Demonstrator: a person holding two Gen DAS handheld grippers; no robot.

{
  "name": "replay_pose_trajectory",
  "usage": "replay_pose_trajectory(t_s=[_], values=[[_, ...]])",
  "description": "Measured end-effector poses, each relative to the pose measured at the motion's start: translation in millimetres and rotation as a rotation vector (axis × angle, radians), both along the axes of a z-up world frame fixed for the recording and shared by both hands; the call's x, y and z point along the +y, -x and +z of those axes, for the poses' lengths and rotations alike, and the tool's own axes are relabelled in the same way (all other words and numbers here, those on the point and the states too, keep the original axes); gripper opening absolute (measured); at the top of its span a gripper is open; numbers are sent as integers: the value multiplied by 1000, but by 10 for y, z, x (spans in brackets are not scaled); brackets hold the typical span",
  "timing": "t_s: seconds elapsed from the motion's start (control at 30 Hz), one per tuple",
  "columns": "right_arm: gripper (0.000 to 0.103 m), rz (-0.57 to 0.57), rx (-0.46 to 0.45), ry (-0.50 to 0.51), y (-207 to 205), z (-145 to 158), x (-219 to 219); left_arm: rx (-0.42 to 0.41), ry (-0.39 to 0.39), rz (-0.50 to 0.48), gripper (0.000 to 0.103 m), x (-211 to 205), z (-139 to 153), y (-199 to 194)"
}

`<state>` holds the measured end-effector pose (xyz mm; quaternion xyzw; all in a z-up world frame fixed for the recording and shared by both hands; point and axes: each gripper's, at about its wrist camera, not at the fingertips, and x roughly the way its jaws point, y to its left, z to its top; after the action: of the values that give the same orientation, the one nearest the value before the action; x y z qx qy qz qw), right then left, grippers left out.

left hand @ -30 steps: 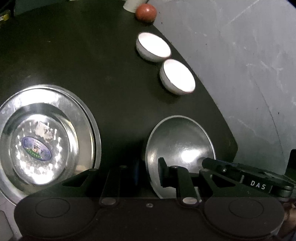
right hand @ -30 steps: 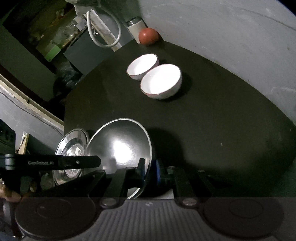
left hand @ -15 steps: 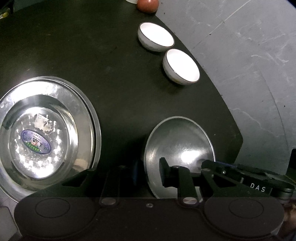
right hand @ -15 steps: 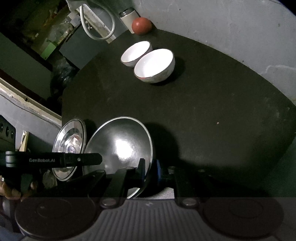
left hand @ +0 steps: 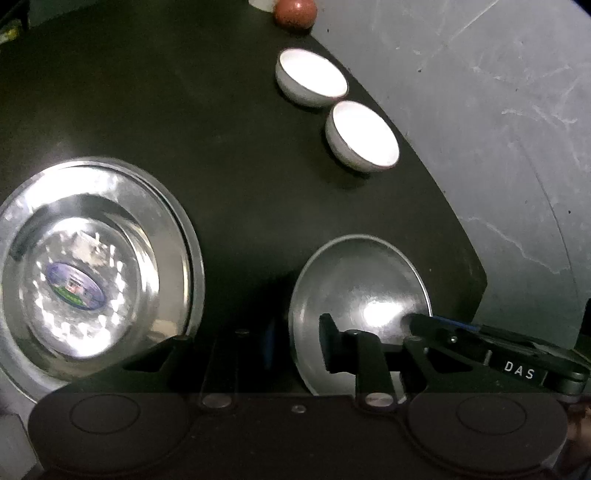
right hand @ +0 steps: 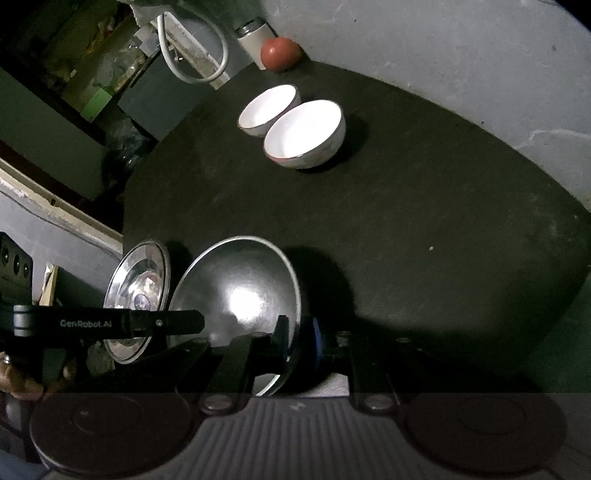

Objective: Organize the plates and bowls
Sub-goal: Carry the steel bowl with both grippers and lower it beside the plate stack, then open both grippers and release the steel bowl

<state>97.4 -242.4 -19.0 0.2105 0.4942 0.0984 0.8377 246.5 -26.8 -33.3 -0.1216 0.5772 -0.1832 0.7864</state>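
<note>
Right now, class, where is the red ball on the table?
The red ball sits at the dark table's far edge, beside a white cylinder, just beyond the two white bowls.

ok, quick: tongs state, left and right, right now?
Left tongs: opening, astride the steel bowl rim, pads not clamping it.
Right tongs: opening, astride the same rim, pads look just off it.

Dark worktop point(left hand: 155, 110): steel plate point(left hand: 92, 273) at 9 o'clock; steel bowl point(left hand: 358, 295) at 5 o'clock; two white bowls point(left hand: 362, 138) at 1 o'clock; red ball point(left hand: 294, 13) at 12.
</note>
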Motion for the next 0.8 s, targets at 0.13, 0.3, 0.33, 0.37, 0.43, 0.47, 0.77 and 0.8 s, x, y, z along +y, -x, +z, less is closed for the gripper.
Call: replay_pose_trajectory(t_s=[0.13, 0.3, 0.33, 0.37, 0.43, 0.47, 0.77, 0.8], values=[[27, -13, -26, 22, 49, 32, -16, -42, -32, 1, 38, 18, 99, 29], [37, -33, -70, 38, 109, 94, -48, -125, -81, -14, 62, -11, 264, 59], [41, -38, -82, 40, 119, 113, -58, -142, -92, -19, 71, -25, 291, 58], [52, -44, -91, 41, 131, 128, -68, -157, -105, -23, 79, -44, 316, 55], [71, -56, -105, 35, 143, 148, -102, -176, -121, -29, 85, -80, 342, 44], [79, -60, -108, 28, 144, 152, -118, -179, -127, -29, 88, -96, 346, 34], [103, -110, -123, 8, 128, 116, -263, -150, -131, 76, 102, -63, 357, -131], [103, -114, -122, 10, 125, 113, -277, -156, -130, 91, 102, -54, 364, -157]])
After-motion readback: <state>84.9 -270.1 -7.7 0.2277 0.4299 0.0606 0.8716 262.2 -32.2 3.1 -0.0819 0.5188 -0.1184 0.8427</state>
